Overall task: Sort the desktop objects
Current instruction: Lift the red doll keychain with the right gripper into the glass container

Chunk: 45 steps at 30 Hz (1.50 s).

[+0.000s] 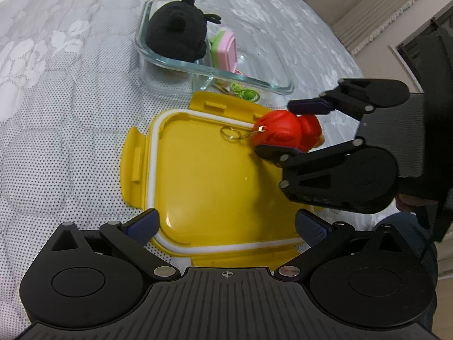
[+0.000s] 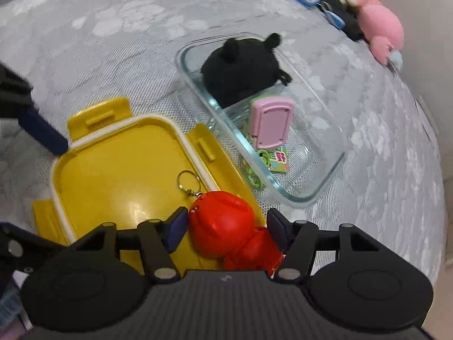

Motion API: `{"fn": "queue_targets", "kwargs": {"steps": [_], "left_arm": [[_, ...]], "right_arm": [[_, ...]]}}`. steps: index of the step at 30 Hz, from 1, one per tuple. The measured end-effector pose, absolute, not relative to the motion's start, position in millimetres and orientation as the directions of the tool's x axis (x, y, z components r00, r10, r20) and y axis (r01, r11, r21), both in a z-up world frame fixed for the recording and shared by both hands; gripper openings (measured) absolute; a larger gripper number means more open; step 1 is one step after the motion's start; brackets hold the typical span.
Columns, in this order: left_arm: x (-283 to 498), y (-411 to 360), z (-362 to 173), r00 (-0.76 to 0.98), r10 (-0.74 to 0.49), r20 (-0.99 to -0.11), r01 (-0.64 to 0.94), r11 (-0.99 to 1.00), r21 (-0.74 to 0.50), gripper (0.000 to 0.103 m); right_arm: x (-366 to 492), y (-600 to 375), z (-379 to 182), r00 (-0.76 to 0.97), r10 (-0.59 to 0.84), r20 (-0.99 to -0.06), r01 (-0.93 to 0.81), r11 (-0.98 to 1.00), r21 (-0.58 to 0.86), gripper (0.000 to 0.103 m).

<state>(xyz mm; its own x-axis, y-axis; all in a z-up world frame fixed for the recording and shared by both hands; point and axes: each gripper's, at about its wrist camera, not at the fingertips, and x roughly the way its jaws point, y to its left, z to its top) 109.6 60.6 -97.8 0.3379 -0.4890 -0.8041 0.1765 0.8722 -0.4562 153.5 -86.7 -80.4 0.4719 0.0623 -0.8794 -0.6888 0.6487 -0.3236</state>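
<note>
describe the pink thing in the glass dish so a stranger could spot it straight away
Find the clear glass dish beside the yellow lid. A black plush toy fills its far end; just in front of that stands the pink case. It is the only flat, rounded pink rectangle there, standing upright above small green trinkets.

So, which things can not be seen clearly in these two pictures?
- Red plastic figure keychain: in the right wrist view its lower body is hidden by the right gripper.
- Square yellow plastic lid: in the left wrist view the left gripper covers its near edge.
- Pink plush toy: right wrist view, blurred.
</note>
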Motion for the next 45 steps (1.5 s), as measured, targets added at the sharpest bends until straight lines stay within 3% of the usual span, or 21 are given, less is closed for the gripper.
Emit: {"fn": "queue_targets", "kwargs": {"steps": [9,18,33,45], "left_arm": [[109.5,59.9,-97.4,0.341,-0.487,-0.804,0.174,0.873,-0.456,0.103],[111.1,59.3,-97.7,0.341,-0.485,-0.805,0.174,0.874,-0.453,0.103],[117.8,72.5,-98.2,0.380,-0.519,-0.765,0.117,0.848,-0.517,0.103],[117.3,69.7,-101.5,0.373,-0.527,-0.764,0.122,0.844,-0.522,0.103]], "right_arm": [[170.5,-128.3,-15.3,0.465,0.208,-0.861,-0.530,0.844,-0.083,0.063],[221.2,-156.1,46.4,0.523,0.391,-0.758,-0.323,0.913,0.248,0.063],[270.5,-160.7,-38.4,0.492,0.297,-0.818,0.065,0.925,0.375,0.063],[277.9,-158.4,-53.9,0.494,0.270,-0.827,0.111,0.923,0.368,0.063]]}}
